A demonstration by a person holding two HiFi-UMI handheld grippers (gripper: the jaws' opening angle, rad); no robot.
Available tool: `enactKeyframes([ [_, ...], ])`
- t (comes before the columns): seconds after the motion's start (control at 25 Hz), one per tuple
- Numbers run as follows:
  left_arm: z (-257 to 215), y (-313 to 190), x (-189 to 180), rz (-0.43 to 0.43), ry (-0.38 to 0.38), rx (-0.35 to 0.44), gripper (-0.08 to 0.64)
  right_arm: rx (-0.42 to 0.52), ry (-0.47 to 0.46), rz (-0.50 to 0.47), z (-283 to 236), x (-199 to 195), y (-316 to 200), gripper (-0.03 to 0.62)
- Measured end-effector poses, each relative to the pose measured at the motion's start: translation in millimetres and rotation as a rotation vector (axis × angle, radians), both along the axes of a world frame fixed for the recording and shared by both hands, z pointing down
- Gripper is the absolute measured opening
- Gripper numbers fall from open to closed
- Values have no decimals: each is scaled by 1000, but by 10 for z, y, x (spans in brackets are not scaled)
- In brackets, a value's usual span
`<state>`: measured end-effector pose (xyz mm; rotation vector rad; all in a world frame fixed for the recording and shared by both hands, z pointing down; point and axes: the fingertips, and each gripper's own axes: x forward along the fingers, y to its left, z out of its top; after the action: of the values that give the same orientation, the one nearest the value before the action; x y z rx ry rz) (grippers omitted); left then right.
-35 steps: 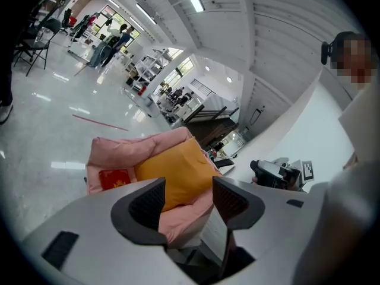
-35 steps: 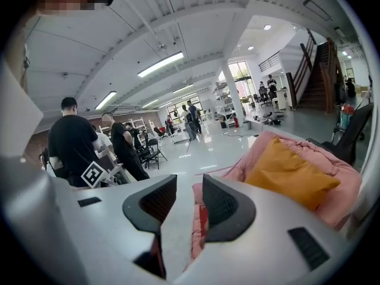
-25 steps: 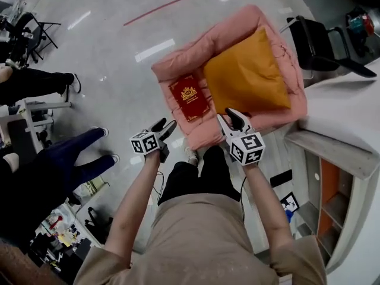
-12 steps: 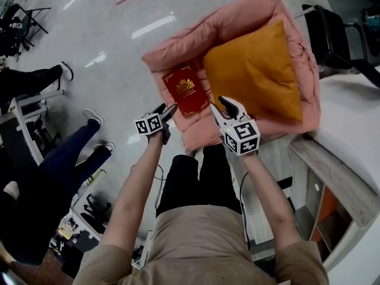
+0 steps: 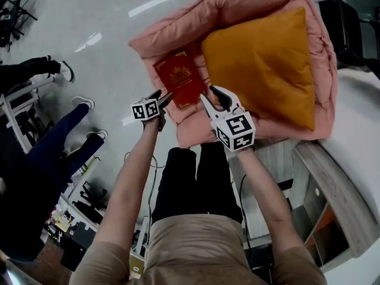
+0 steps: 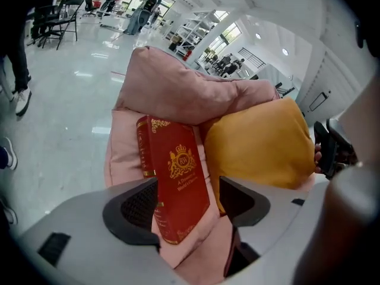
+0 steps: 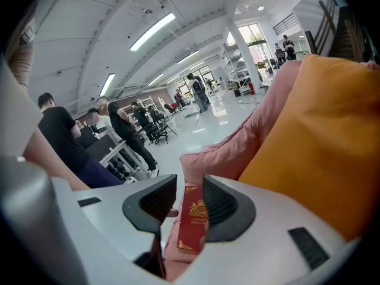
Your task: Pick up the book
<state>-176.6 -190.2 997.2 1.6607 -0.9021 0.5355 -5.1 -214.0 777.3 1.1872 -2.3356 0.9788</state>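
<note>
The red book (image 5: 180, 79) lay on a pink cushion seat (image 5: 237, 5) on the shiny floor (image 5: 89, 16), beside an orange pillow (image 5: 267, 64). Your left tongs (image 5: 161, 98) stood wide, your right tongs (image 5: 209, 94) narrower, both empty. Only the gripper views showed the ceiling lights (image 7: 151, 31).

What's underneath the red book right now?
The red book lies on the pink cushion, beside the orange pillow. Anything directly beneath its cover is hidden.
</note>
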Motion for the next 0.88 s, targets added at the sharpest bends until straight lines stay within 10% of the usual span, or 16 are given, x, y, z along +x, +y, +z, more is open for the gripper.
enactKeyframes([
  [0.88,999,-169,-18,-23,20,-42,314,-79,-27,-52,789,-221,-21,123],
])
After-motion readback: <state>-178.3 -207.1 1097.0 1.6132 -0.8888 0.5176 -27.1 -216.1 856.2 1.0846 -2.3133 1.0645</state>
